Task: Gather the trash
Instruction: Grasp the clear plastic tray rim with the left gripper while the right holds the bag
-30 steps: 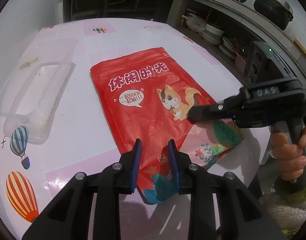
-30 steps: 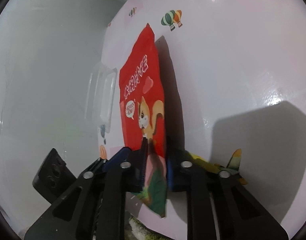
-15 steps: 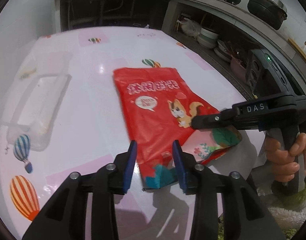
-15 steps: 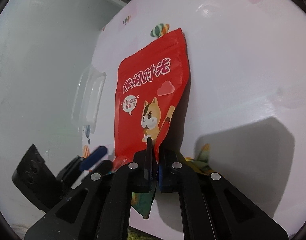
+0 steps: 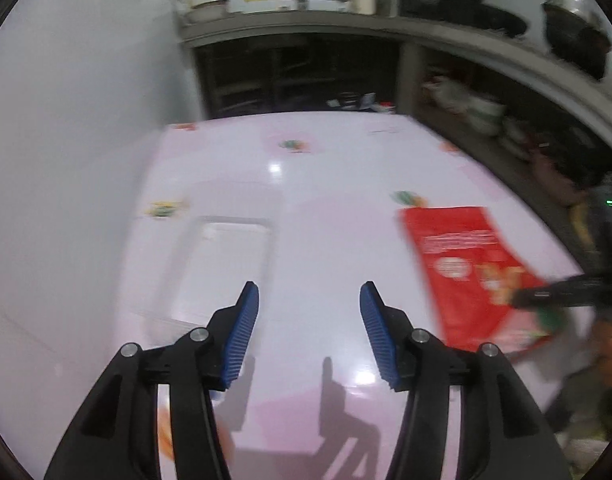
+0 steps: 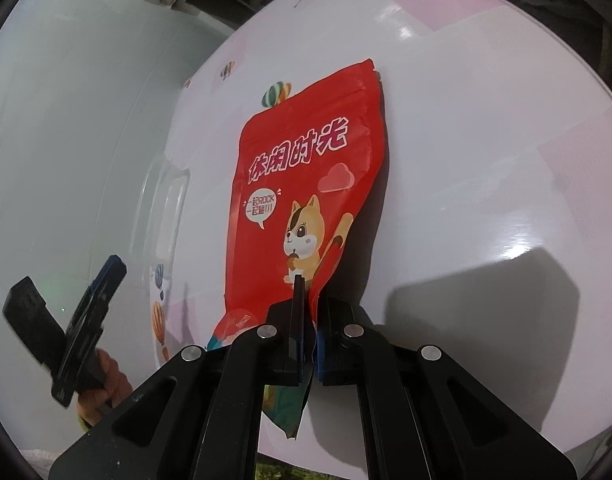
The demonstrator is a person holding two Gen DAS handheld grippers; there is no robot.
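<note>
Pinching the lower edge of the red snack bag (image 6: 306, 184), my right gripper (image 6: 311, 320) has its jaws pressed together on the foil, and the bag rises tilted off the table (image 6: 486, 128) with its top corner pointing toward the far edge. The printed cartoon animal and white lettering face my right camera; the bag's bottom corner hangs below the fingers, past the near edge of the table.

From my left camera, the left gripper (image 5: 309, 328) hangs spread wide with nothing between its blue pads (image 5: 242, 336), above the near middle of the table (image 5: 306, 184). The picture is blurred. The red snack bag (image 5: 462, 272) shows at the right side of the table, with the right gripper (image 5: 522, 300) clamped on its near right corner. A clear plastic tray (image 5: 222, 264) lies toward the left edge of the table, well apart from the bag. In the right view the same tray (image 6: 168, 208) sits left of the bag, beyond the left gripper (image 6: 106, 276), which a hand (image 6: 106, 384) carries.
</note>
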